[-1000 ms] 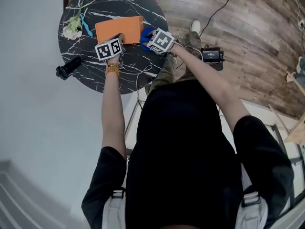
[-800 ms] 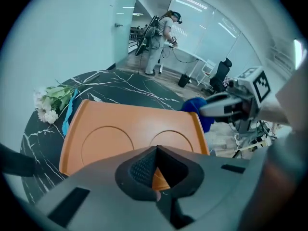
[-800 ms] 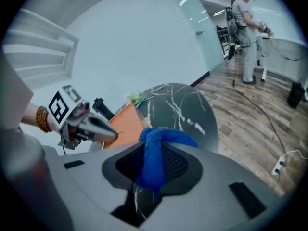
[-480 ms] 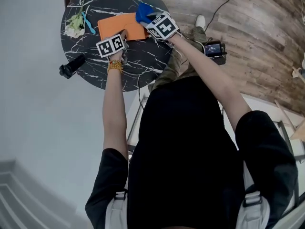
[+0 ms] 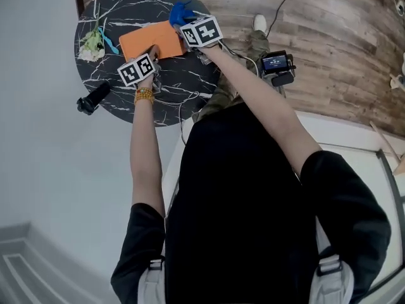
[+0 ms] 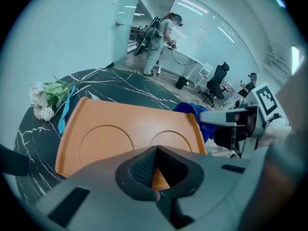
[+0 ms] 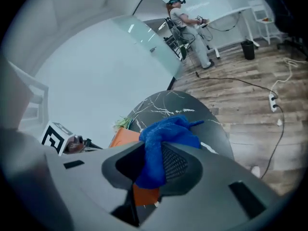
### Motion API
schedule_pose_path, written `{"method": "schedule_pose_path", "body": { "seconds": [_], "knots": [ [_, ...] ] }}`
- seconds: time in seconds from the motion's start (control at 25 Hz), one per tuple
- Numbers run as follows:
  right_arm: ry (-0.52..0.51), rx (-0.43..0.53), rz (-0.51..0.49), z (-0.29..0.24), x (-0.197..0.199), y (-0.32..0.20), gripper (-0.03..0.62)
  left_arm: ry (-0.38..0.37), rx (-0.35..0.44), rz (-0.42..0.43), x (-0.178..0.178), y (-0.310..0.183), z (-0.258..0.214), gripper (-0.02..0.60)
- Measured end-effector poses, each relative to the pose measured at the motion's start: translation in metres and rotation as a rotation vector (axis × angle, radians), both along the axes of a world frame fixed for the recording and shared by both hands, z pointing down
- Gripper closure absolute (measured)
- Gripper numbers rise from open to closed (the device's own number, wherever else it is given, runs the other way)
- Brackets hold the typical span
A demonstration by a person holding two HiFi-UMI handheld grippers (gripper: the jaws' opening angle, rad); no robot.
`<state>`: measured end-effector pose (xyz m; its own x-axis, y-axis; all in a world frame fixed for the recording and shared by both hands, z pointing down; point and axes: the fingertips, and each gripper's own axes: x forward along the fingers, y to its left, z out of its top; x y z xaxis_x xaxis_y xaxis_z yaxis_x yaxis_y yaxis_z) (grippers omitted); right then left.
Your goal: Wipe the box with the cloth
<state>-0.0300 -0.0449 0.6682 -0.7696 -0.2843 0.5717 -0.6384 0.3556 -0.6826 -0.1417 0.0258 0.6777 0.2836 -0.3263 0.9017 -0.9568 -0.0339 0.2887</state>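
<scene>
Head view, contents.
- Table: round, dark, white-veined.
- Box: orange, flat, lying near the table's centre.
- Cloth: blue and bunched, at the box's 1 o'clock corner. Whether it touches the box cannot be told.
- Flowers: white, near the box at its 9 o'clock.
- Black handheld device: at the table's 8 o'clock rim, well apart from the box.

Left gripper view.
- Left tool: jaws together at the box's 6 o'clock edge, with a sliver of orange showing in the gap. Whether they pinch the rim or only bear on it cannot be told.
- The box top shows two round recesses.

Right gripper view.
- Right tool: jaws narrow, clamped on a fold of the cloth, the rest heaped over the tips.

Status, as judged: most of the box's top remains to be wiped.

Hazards, as judged:
- The cloth is held by one fold only, so drag across the box could pull it free.
- A slight hold at 6 o'clock could let the box skid toward the flowers under a sideways stroke.
- A steep right tool could put hard jaw tips on the orange surface instead of cloth.
- A bunched cloth may skip the recesses.
</scene>
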Motion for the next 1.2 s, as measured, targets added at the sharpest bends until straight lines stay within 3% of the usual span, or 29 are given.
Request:
{"method": "schedule_pose_path", "body": {
  "seconds": [0.08, 0.28, 0.36, 0.4, 0.48, 0.52, 0.56, 0.68, 0.76, 0.84, 0.92, 1.0, 1.08, 1.2],
  "knots": [
    [0.006, 0.000, -0.024, -0.002, -0.003, 0.009, 0.512, 0.004, -0.004, 0.009, 0.000, 0.000, 0.001, 0.578],
    [0.022, -0.019, -0.263, -0.002, -0.016, 0.115, 0.511, 0.051, 0.010, -0.018, -0.002, -0.001, -0.001, 0.578],
    [0.052, -0.012, -0.339, 0.007, -0.014, 0.130, 0.511, 0.033, 0.025, 0.008, -0.002, -0.002, 0.001, 0.578],
    [0.072, 0.003, -0.344, 0.012, -0.010, 0.121, 0.511, -0.043, 0.056, 0.067, -0.003, -0.004, 0.000, 0.578],
    [0.092, 0.014, -0.298, 0.013, 0.005, 0.089, 0.511, -0.342, 0.192, 0.236, -0.017, -0.010, -0.017, 0.578],
    [0.092, 0.014, -0.271, 0.006, 0.012, 0.072, 0.511, -0.461, 0.263, 0.278, -0.030, -0.010, -0.028, 0.578],
    [0.088, 0.018, -0.258, -0.003, 0.019, 0.060, 0.511, -0.494, 0.305, 0.256, -0.046, -0.008, -0.036, 0.577],
    [0.066, 0.024, -0.311, -0.029, 0.030, 0.051, 0.511, -0.349, 0.349, -0.042, -0.111, -0.005, -0.040, 0.409],
    [0.038, -0.012, -0.370, -0.040, 0.019, 0.072, 0.511, -0.289, 0.343, -0.172, -0.160, 0.003, -0.036, 0.402],
    [-0.006, -0.043, -0.422, -0.049, -0.005, 0.105, 0.511, -0.150, 0.307, -0.211, -0.180, 0.011, -0.027, 0.388],
    [-0.018, -0.041, -0.469, -0.053, -0.022, 0.129, 0.511, 0.055, 0.306, -0.220, -0.165, 0.007, -0.019, 0.397],
    [0.019, -0.016, -0.494, -0.048, -0.033, 0.139, 0.511, 0.204, 0.296, -0.208, -0.144, 0.004, -0.012, 0.399],
    [0.058, -0.011, -0.469, -0.037, -0.038, 0.134, 0.511, 0.254, 0.296, -0.230, -0.134, 0.005, -0.007, 0.405],
    [0.080, -0.044, -0.389, -0.024, -0.034, 0.114, 0.511, 0.238, 0.326, -0.342, -0.135, 0.017, -0.006, 0.422]
  ]
}}
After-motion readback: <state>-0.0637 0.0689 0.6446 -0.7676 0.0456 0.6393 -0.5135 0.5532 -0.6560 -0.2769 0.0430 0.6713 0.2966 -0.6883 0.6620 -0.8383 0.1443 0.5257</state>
